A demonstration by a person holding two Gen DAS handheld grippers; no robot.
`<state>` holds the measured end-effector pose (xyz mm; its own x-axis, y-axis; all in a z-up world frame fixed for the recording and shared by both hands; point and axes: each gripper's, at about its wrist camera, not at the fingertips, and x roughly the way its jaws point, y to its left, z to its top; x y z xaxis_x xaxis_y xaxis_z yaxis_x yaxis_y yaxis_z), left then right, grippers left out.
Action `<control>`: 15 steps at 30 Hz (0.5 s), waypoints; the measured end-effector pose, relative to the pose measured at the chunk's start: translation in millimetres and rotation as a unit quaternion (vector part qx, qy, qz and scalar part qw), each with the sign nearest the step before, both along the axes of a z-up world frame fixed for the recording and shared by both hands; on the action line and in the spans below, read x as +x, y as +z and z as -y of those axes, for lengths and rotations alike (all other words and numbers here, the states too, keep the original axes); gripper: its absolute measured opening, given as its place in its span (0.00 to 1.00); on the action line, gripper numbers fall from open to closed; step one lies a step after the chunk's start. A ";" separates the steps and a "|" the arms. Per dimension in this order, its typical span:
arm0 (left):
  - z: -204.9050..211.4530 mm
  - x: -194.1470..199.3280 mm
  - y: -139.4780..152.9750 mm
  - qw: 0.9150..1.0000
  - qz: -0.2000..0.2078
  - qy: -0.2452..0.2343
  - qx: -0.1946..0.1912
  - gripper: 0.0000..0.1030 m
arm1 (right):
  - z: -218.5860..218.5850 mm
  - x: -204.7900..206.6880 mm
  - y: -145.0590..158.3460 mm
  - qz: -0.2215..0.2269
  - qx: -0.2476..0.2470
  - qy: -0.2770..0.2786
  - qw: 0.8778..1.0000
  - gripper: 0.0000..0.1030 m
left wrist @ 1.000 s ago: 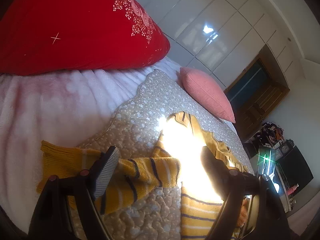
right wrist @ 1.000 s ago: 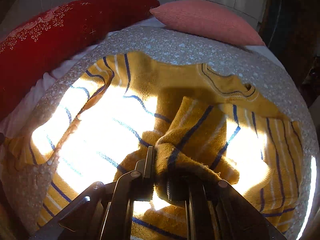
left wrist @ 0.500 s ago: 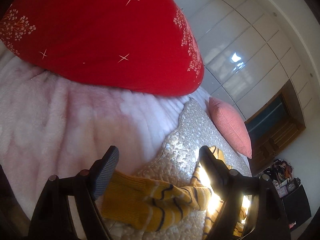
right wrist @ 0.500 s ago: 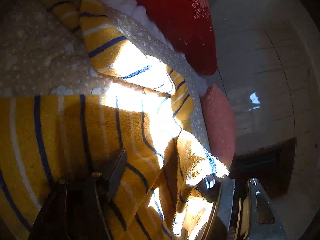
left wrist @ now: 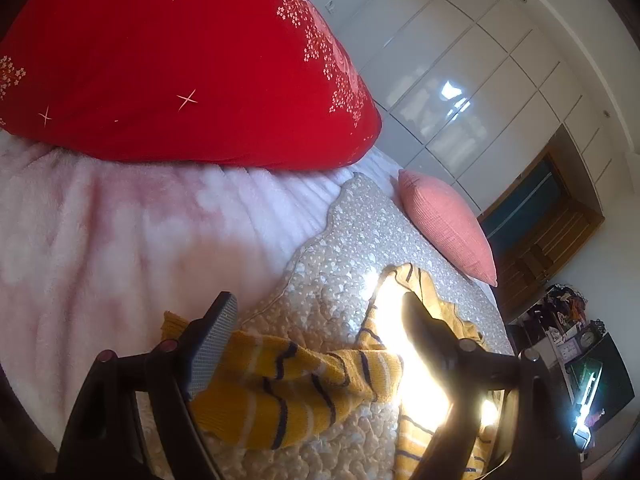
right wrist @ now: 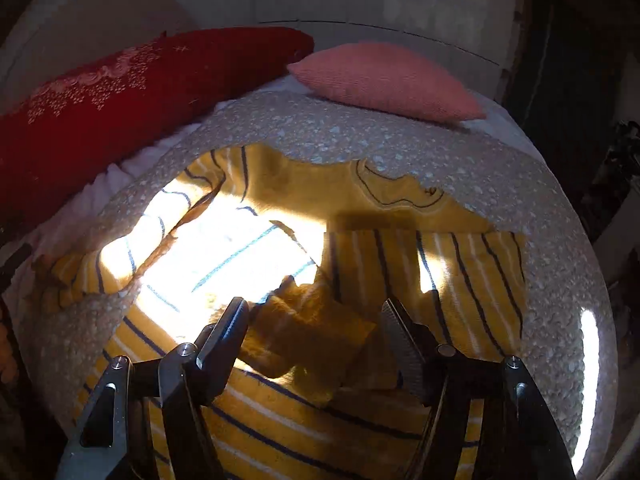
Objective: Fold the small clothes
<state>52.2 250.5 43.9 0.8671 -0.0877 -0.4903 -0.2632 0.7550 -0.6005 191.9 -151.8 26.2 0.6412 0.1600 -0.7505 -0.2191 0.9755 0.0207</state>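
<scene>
Yellow striped sweater (right wrist: 304,420) lies flat on the quilted mat (left wrist: 340,248) near the pink cushion (right wrist: 384,80); soft, light knit, likely to sag and bunch. Left gripper (left wrist: 316,340), jaws released, straddles the outstretched left sleeve (left wrist: 280,384): best hold judged its cuff. Right gripper (right wrist: 316,328), jaws released, hovers over the folded-in right sleeve (right wrist: 308,336).

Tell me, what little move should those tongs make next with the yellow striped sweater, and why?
Probably the left tongs should close on the outstretched sleeve and carry it over the sweater body. Both tongs stand open, holding nothing. The other sleeve already lies folded across the body beyond the right tongs, while this one lies flat on the quilt, sticking sideways.
</scene>
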 end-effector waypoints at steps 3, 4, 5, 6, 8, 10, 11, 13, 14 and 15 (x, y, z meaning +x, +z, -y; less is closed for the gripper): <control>1.0 1.8 -1.1 1.000 -0.002 -0.003 -0.003 0.79 | 0.6 10.4 -19.8 -0.040 0.029 -0.005 0.999 0.71; 1.5 1.6 -0.8 1.000 -0.002 -0.005 -0.002 0.79 | -3.6 11.8 -26.1 -0.051 0.033 -0.003 0.998 0.71; 2.3 2.2 -0.9 1.000 -0.003 -0.006 -0.002 0.79 | -9.2 10.4 -32.4 -0.063 0.030 -0.001 0.998 0.70; 3.3 3.2 -1.0 1.000 -0.004 -0.008 -0.001 0.79 | -14.0 10.0 -38.5 -0.073 0.023 -0.002 0.997 0.65; 4.7 4.3 -1.7 1.000 -0.005 -0.009 -0.001 0.79 | -21.3 9.7 -43.2 -0.081 0.006 -0.003 0.997 0.21; 4.6 4.5 -1.8 1.000 -0.006 -0.009 -0.002 0.79 | -26.3 6.2 -33.0 -0.059 -0.006 -0.007 0.998 0.09; 4.5 4.6 -1.9 1.000 -0.006 -0.009 -0.001 0.79 | -29.0 4.4 -24.0 -0.047 -0.006 -0.006 0.999 0.09; 5.4 4.2 -2.5 1.000 -0.005 -0.006 0.001 0.79 | -37.8 1.9 -3.0 -0.019 -0.006 0.001 1.000 0.09; 6.6 3.8 -1.7 1.000 -0.004 -0.005 0.003 0.79 | -43.9 1.5 9.9 -0.006 -0.005 0.009 1.000 0.09; 7.6 3.9 -1.3 1.000 -0.004 -0.003 0.006 0.79 | -53.1 2.4 20.5 0.003 -0.001 0.020 1.000 0.09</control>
<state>56.1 242.9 42.7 0.8626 -0.0872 -0.4983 -0.2630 0.7642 -0.5889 194.3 -98.7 46.8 0.6384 0.1843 -0.7473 -0.2577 0.9661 0.0182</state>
